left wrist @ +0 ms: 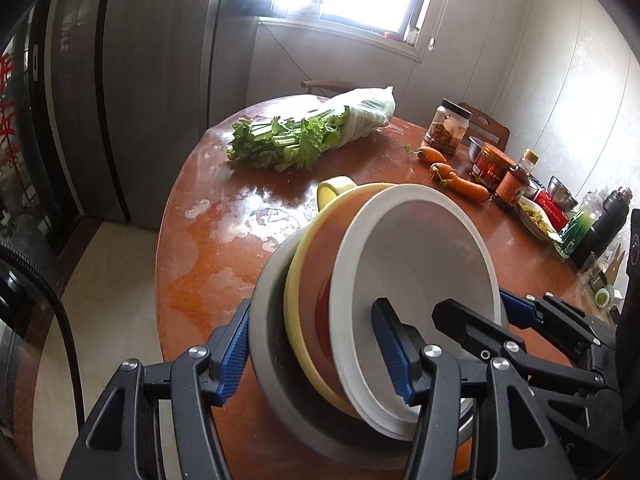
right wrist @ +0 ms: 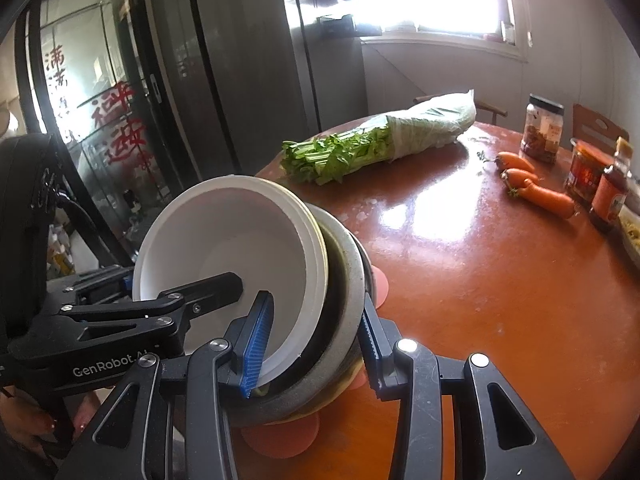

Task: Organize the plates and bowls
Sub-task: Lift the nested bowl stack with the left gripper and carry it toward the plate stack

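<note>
A nested stack of dishes is held tilted above the round wooden table (left wrist: 224,248). It has a white bowl (left wrist: 420,264) innermost, then an orange one, a yellow bowl (left wrist: 296,292) and a grey bowl (left wrist: 268,344) outermost. My left gripper (left wrist: 316,356) is shut on the stack's rims on one side. My right gripper (right wrist: 316,344) is shut on the same stack on the other side; the white bowl (right wrist: 240,240) and grey bowl (right wrist: 348,280) show there. A yellow cup (left wrist: 336,188) peeks out behind the stack.
On the table lie a bagged bunch of celery (left wrist: 304,136), carrots (left wrist: 460,180), a jar (left wrist: 446,126), sauce bottles (left wrist: 516,180), metal bowls and a dark flask (left wrist: 600,228) along the right. A tall grey fridge (left wrist: 152,80) stands to the left, a chair back (left wrist: 486,126) behind.
</note>
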Demonstrator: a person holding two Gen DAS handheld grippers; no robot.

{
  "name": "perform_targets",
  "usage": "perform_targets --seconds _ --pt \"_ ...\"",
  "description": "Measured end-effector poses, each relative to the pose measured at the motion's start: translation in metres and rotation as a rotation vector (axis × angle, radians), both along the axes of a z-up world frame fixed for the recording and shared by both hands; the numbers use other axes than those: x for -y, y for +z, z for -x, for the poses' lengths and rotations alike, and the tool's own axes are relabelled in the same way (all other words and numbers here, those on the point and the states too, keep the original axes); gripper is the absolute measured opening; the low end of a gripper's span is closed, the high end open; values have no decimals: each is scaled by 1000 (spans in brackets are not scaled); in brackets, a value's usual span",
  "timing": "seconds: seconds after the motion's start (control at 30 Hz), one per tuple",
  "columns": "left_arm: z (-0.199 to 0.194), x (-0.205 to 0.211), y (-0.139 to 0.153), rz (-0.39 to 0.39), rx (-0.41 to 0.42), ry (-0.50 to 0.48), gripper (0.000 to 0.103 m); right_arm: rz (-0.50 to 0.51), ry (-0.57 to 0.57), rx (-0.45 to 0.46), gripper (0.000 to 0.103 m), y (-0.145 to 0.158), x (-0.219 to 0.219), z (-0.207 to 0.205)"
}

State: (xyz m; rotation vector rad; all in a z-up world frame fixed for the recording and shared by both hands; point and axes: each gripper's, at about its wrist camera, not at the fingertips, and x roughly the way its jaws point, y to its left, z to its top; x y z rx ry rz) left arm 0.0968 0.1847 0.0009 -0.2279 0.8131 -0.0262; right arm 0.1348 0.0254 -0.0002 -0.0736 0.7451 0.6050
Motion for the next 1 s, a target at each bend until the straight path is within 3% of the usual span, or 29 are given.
perform_targets --seconds 0.33,0.7,0.8,1.0 --pt "1 -1 4 -27 13 10 59 -12 2 11 46 4 1 1" --pt "0 -13 -1 -11 -3 44 69 -20 -33 25 64 6 10 1" --pt "-1 -17 -5 4 -11 40 74 -36 -49 4 69 4 15 -1" --pt "-13 -17 -20 63 -61 -12 75 -87 -57 -108 71 -9 15 -10"
